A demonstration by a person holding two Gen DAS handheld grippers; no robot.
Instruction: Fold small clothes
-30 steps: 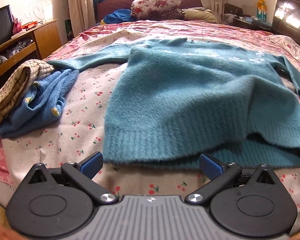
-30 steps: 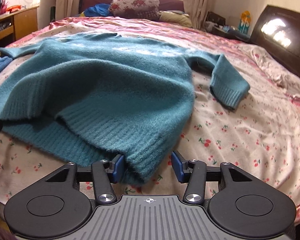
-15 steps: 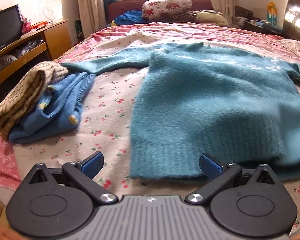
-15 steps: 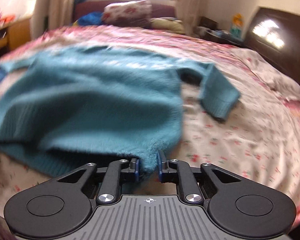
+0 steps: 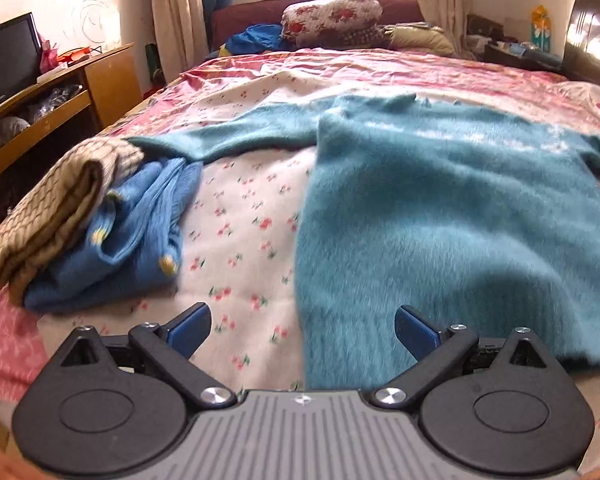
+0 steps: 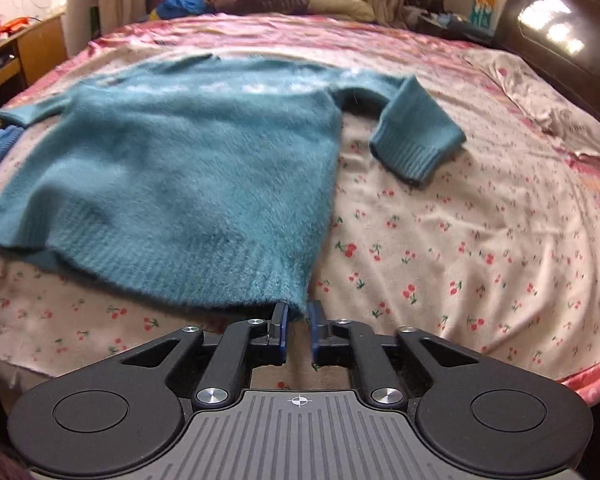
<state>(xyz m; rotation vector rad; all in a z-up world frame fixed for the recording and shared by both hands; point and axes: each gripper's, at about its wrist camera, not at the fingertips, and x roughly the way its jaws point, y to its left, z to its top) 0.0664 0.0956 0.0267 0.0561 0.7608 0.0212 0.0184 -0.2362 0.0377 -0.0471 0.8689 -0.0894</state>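
Presently catalogued, one teal fuzzy sweater [image 6: 188, 168]: lies face-down and spread on the cherry-print bedsheet [image 6: 480, 248], neck toward the window, one sleeve cuff [image 6: 416, 148] bent back at its side.

Right gripper [image 6: 298, 326]: jaws nearly together, easing slightly apart, with the near hem corner [image 6: 296, 304] of the sweater pinched between the pads.

Left gripper [image 5: 302, 330]: jaws spread wide, nothing held; the opposite hem corner [image 5: 340, 344] sits between them, untouched by either pad.

Adjacent stock: folded blue cardigan [image 5: 128, 240] with a tan checked garment [image 5: 56, 208] on top, near the left sleeve.

Handling note, by judgement: the left jaws should close squarely on the ribbed hem before any lift, matching the right corner, so both corners rise level; the knit looks soft and stretchy, so a shallow pinch may slip.
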